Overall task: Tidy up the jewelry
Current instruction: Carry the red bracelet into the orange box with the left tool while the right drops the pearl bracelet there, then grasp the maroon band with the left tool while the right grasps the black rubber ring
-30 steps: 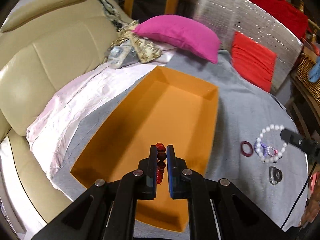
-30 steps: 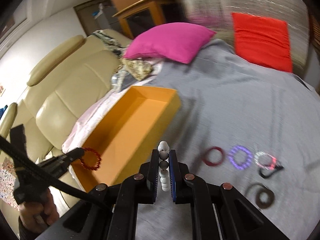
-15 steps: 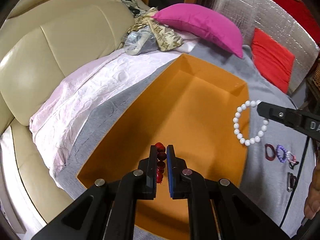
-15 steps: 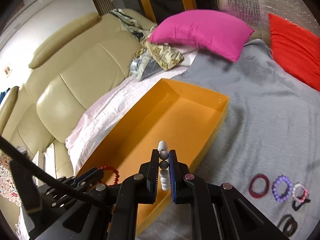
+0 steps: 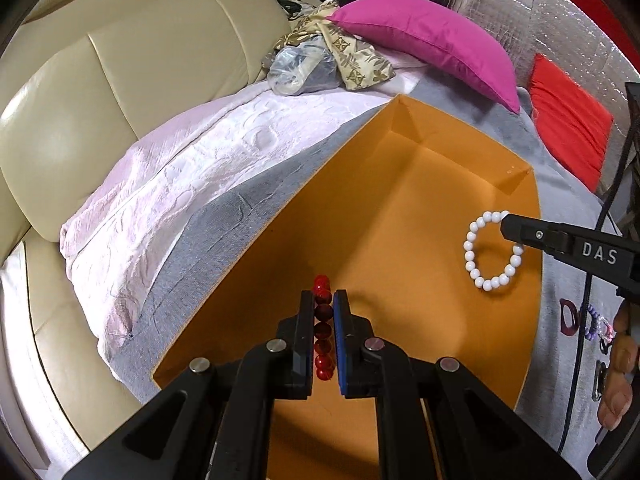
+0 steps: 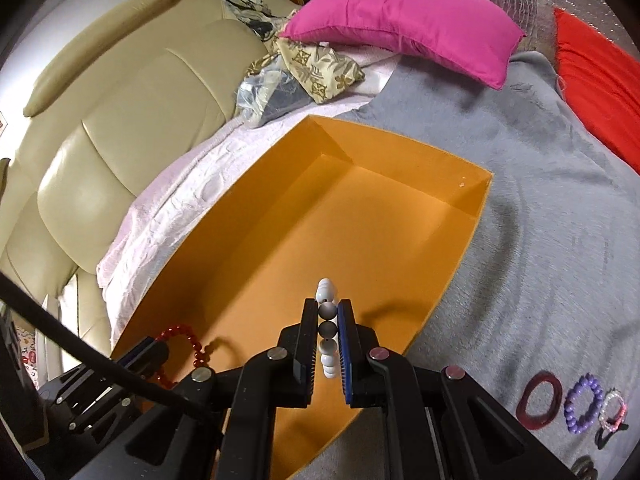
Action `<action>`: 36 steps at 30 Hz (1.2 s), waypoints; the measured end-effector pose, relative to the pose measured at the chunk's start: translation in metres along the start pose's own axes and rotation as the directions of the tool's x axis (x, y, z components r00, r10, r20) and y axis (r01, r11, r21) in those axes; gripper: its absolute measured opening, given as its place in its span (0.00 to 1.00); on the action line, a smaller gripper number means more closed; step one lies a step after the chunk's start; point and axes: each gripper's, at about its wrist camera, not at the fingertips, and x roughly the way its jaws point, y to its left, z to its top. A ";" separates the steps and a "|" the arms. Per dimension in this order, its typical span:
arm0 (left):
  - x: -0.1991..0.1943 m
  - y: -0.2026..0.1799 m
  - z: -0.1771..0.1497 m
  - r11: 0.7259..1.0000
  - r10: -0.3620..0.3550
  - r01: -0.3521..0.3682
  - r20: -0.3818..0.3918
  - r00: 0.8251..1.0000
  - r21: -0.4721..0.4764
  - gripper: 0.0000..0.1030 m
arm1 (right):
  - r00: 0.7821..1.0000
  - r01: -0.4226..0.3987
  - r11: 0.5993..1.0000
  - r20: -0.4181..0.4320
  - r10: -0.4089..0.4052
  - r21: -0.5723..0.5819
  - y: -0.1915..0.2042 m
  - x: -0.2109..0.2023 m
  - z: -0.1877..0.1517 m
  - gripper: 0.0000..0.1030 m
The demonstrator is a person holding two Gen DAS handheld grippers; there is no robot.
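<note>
An open orange box (image 5: 448,184) (image 6: 400,184) lies on a grey blanket on a sofa. My left gripper (image 5: 324,302) is shut on a red bead bracelet (image 5: 323,320) and holds it above the box's near end; that bracelet also shows in the right wrist view (image 6: 188,344). My right gripper (image 6: 328,308) is shut on a white bead bracelet (image 6: 328,344) and holds it over the box's right side; the bracelet hangs as a ring in the left wrist view (image 5: 490,250). The box floor looks bare.
On the grey blanket (image 6: 560,240) right of the box lie a dark red ring (image 6: 538,400), a purple bead bracelet (image 6: 583,403), a pink-white bracelet (image 6: 614,414) and dark pieces. A magenta pillow (image 6: 404,24), a red cushion (image 6: 600,80), bundled cloth and the cream sofa back (image 5: 120,60) surround it.
Both grippers have moved in over the orange box. My right gripper carried the white bracelet left from the blanket to above the box. Both stayed shut on their bracelets.
</note>
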 end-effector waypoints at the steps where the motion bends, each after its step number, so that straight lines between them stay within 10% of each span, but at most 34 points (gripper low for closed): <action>1: 0.002 0.001 0.001 1.000 0.005 -0.005 0.000 1.000 -0.004 0.09 | 1.000 0.001 1.000 -0.006 -0.001 -0.002 0.001 0.004 0.001 0.10; 6: 0.010 0.006 0.003 0.999 0.012 -0.012 -0.011 1.000 -0.030 0.09 | 1.000 0.005 1.000 -0.018 -0.005 0.016 -0.003 0.015 0.007 0.11; 10: 0.010 0.011 0.002 0.999 0.024 -0.024 -0.015 1.000 -0.041 0.20 | 1.000 0.011 0.999 0.009 -0.012 0.034 -0.010 0.012 0.009 0.51; 13: 0.007 0.011 0.002 0.998 0.035 -0.035 -0.005 0.999 -0.045 0.49 | 0.999 0.008 0.999 0.033 -0.009 0.047 -0.016 0.003 0.009 0.51; 23: -0.027 -0.001 -0.004 0.999 0.032 -0.031 0.063 0.997 -0.019 0.59 | 0.985 -0.006 0.992 0.171 -0.016 0.125 -0.061 -0.077 -0.030 0.54; 36: -0.075 -0.077 -0.034 0.994 -0.068 0.058 0.112 0.991 0.094 0.64 | 0.960 0.131 0.913 0.179 -0.213 0.387 -0.207 -0.174 -0.190 0.60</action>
